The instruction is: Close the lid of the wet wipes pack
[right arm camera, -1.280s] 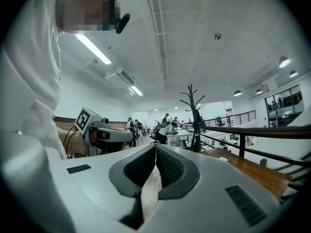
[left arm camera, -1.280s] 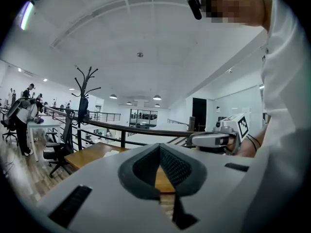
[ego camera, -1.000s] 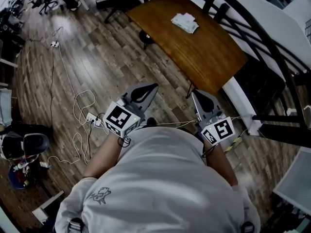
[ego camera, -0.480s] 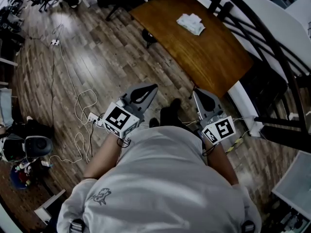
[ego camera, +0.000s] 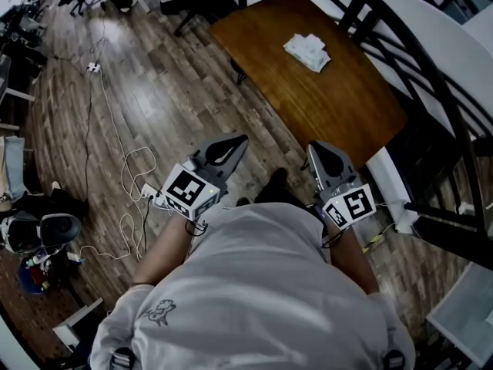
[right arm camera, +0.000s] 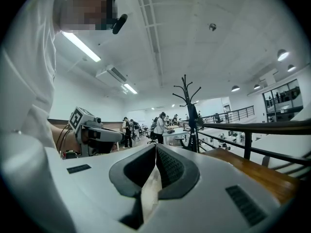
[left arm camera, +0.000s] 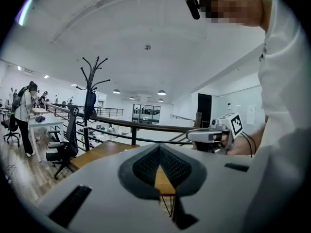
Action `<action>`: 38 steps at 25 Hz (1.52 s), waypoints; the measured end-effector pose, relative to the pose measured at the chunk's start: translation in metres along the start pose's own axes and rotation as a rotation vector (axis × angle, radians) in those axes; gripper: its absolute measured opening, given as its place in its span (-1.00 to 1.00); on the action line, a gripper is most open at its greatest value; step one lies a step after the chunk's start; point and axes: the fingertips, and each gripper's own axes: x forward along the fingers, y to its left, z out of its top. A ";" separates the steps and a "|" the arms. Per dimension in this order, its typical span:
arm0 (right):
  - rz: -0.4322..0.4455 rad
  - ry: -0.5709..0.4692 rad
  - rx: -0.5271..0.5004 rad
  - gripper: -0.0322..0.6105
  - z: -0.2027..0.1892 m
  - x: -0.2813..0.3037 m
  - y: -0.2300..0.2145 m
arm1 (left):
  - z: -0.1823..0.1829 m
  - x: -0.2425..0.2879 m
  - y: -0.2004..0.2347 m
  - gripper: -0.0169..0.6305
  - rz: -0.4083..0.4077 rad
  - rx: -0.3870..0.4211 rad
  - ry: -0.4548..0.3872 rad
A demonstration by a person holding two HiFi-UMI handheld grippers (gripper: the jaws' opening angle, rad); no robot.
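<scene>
Wipes pack far off on counter; L gripper, R gripper closed, empty. Approach square, press lid flat.

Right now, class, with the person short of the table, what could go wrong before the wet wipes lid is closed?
The white flat wet wipes pack lies loose on the brown wooden table; a push from the shut left hand-held gripper or right hand-held gripper may slide it. Thin white cables trail on the wooden floor beside the person: a possible trip.
</scene>
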 end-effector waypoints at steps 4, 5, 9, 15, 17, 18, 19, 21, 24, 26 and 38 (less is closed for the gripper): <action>-0.018 0.000 0.012 -0.79 0.004 0.010 -0.046 | 0.007 0.045 0.014 -0.93 -0.010 -0.005 0.014; -0.020 0.003 0.013 -0.79 0.005 0.012 -0.056 | 0.010 0.057 0.016 -0.93 -0.015 -0.006 0.014; 0.002 0.012 0.008 -0.79 0.008 0.017 -0.084 | 0.021 0.100 0.020 -0.93 -0.047 -0.002 0.000; -0.001 0.028 0.006 -0.79 0.011 0.016 -0.113 | 0.029 0.140 0.026 -0.93 -0.078 -0.011 -0.002; -0.019 0.023 0.010 -0.79 0.013 0.015 -0.120 | 0.032 0.149 0.027 -0.93 -0.100 -0.003 0.004; -0.029 0.022 0.012 -0.79 0.014 0.015 -0.123 | 0.033 0.153 0.028 -0.93 -0.110 0.000 0.005; -0.040 0.019 0.014 -0.79 0.014 0.016 -0.126 | 0.034 0.158 0.030 -0.93 -0.120 0.003 0.005; -0.063 0.013 0.020 -0.79 0.014 0.019 -0.133 | 0.036 0.168 0.035 -0.93 -0.142 0.011 0.005; -0.099 0.010 0.022 -0.79 0.016 0.026 -0.140 | 0.041 0.179 0.045 -0.93 -0.182 0.019 0.007; -0.126 0.010 0.022 -0.79 0.019 0.032 -0.142 | 0.042 0.184 0.052 -0.93 -0.209 0.019 0.012; -0.316 -0.024 0.024 -0.79 0.041 0.093 -0.161 | 0.068 0.206 0.122 -0.93 -0.380 0.061 0.006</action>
